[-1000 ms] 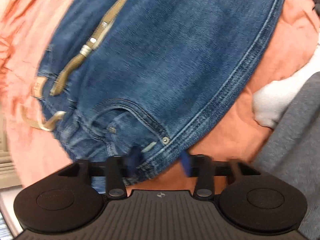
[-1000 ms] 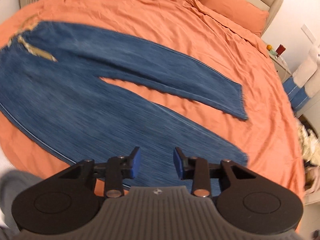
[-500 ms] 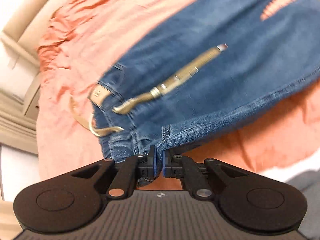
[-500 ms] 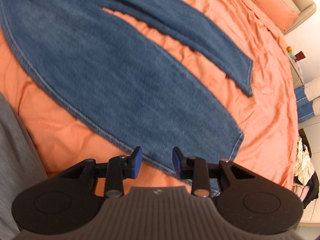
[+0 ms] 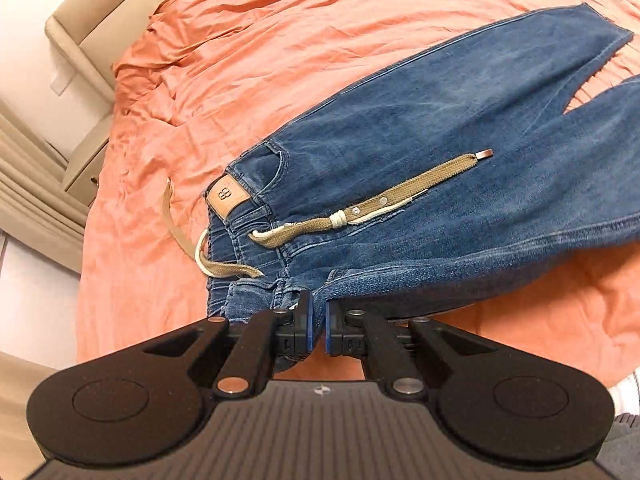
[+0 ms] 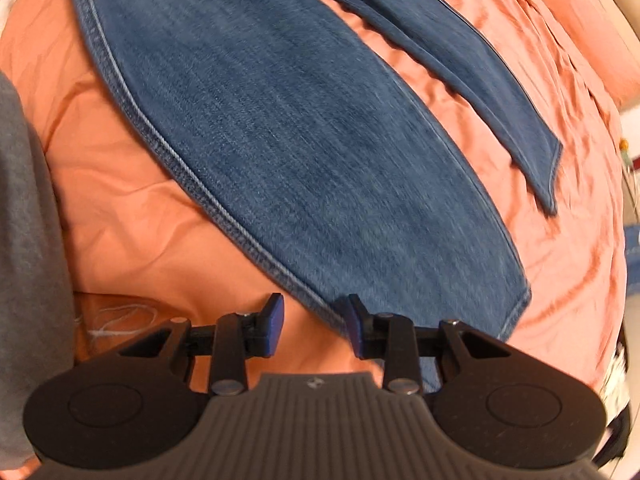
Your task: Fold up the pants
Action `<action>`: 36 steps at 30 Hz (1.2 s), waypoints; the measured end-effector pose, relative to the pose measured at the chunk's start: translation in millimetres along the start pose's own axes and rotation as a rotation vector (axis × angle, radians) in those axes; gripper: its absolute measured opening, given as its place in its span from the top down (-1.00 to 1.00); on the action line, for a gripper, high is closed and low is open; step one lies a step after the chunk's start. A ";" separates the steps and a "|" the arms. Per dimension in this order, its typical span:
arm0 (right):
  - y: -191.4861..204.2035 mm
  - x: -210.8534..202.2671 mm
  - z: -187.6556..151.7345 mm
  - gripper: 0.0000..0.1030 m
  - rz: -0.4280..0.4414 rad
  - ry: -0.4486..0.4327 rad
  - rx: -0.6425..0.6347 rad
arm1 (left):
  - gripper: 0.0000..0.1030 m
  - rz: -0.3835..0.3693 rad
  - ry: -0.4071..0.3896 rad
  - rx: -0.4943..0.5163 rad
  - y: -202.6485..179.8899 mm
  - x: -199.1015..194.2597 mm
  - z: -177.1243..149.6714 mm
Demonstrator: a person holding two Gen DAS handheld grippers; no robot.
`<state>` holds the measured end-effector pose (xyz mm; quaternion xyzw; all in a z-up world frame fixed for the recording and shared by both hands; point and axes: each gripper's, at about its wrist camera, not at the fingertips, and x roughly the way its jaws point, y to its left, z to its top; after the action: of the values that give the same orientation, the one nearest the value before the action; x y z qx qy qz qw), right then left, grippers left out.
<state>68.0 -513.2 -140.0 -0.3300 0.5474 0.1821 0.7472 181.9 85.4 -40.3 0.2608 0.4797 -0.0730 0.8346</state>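
Observation:
Blue jeans (image 5: 420, 184) lie spread on an orange bed sheet (image 5: 248, 60), with a tan belt (image 5: 360, 208) threaded at the waist and a leather patch (image 5: 229, 195). My left gripper (image 5: 318, 326) is shut on the near corner of the waistband and lifts it slightly. In the right wrist view the near pant leg (image 6: 300, 140) runs diagonally, the far leg (image 6: 480, 80) beyond it. My right gripper (image 6: 314, 326) is open, and straddles the side seam of the near leg close to its hem (image 6: 516, 312).
A beige bed frame (image 5: 92, 28) and nightstand (image 5: 84, 160) stand at the left. Grey clothing (image 6: 24, 240) of the person is at the left edge of the right wrist view. An orange pillow (image 6: 600, 20) lies at the far right.
My left gripper closed on the waistband corner and pulled back, raising it. My right gripper moved down along the near leg toward its hem and stays open.

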 end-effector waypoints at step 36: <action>-165.5 -14.7 188.5 1.00 -0.568 -0.199 0.032 | 0.91 0.149 -0.204 -0.246 83.4 65.0 129.0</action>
<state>299.5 -499.9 -43.1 -0.4387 0.3601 -0.0116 0.8232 345.7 99.7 -12.2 0.1826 0.3772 0.0221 0.9077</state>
